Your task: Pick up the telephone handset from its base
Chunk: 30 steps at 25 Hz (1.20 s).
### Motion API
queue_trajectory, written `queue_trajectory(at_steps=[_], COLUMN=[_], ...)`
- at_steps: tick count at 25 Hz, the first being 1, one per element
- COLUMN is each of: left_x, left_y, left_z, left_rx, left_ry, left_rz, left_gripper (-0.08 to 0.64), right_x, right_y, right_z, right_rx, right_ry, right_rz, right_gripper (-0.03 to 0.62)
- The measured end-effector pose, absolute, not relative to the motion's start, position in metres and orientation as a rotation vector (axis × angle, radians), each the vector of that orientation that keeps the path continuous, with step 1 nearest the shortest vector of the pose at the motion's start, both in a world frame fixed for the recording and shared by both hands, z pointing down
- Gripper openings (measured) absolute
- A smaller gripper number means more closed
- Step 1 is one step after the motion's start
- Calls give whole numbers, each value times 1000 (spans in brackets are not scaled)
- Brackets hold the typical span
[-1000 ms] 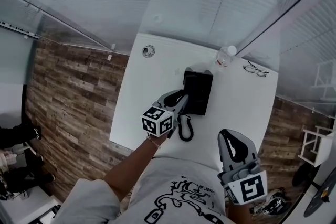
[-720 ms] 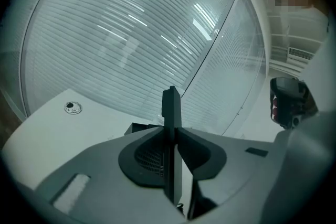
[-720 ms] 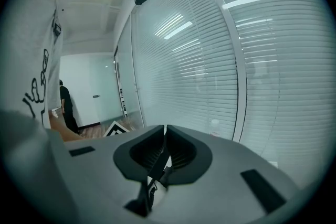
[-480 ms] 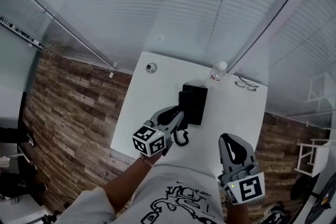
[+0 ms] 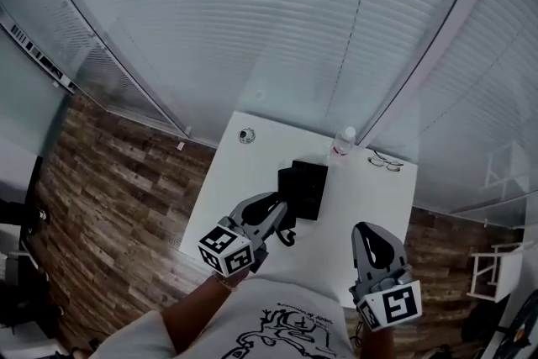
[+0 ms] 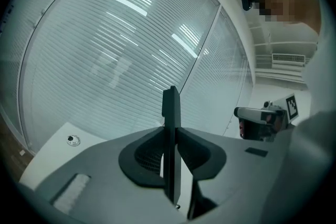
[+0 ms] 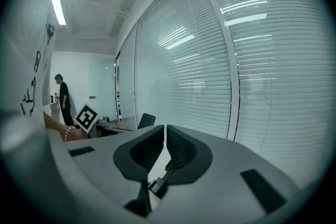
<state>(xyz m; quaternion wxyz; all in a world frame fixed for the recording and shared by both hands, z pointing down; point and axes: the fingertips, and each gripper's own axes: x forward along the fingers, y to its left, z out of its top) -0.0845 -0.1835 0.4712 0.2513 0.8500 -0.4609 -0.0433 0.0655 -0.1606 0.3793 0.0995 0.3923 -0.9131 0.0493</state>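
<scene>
The black telephone base (image 5: 311,191) lies on the white table (image 5: 244,172) below me. My left gripper (image 5: 274,211) is shut on the black handset (image 5: 287,184), held well above the table over the base's left side. The coiled cord (image 5: 287,236) hangs under it. In the left gripper view the handset (image 6: 170,113) stands on edge as a thin dark slab, with both pads of the left gripper (image 6: 170,148) pressed on it. My right gripper (image 5: 371,229) hovers off to the right, above the table's near edge. In its own view the right gripper (image 7: 165,138) is shut with nothing held.
A clear bottle (image 5: 341,142) and a pair of glasses (image 5: 385,162) lie at the table's far right. A small round object (image 5: 245,135) sits at the far left corner. Window blinds (image 5: 277,21) close off the far side; wood flooring (image 5: 109,181) surrounds the table.
Both grippers have risen, the left much more. The handset has come up off the base with the left gripper, and the table looks smaller and farther below.
</scene>
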Motion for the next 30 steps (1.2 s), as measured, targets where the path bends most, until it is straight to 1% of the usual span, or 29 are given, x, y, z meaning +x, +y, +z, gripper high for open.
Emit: queue_trajectory(at_steps=[21,26,30], left_x=[-80,-77,-77], left_y=[-155,-159,-154], left_z=[381,382,371], left_rx=[2482,2475,2472], left_ry=[-1306,-1306,-1300], left_rz=[-191,-221,-252], left_gripper=[69,69,69], right_x=[79,76,67], right_y=[-166,-168,-160], right_z=[349,357,346], right_rx=[1194,1161,1146], right_ry=[-2718,-2741,-2746], right_rz=[108,99,121], right_gripper=[17,12,11])
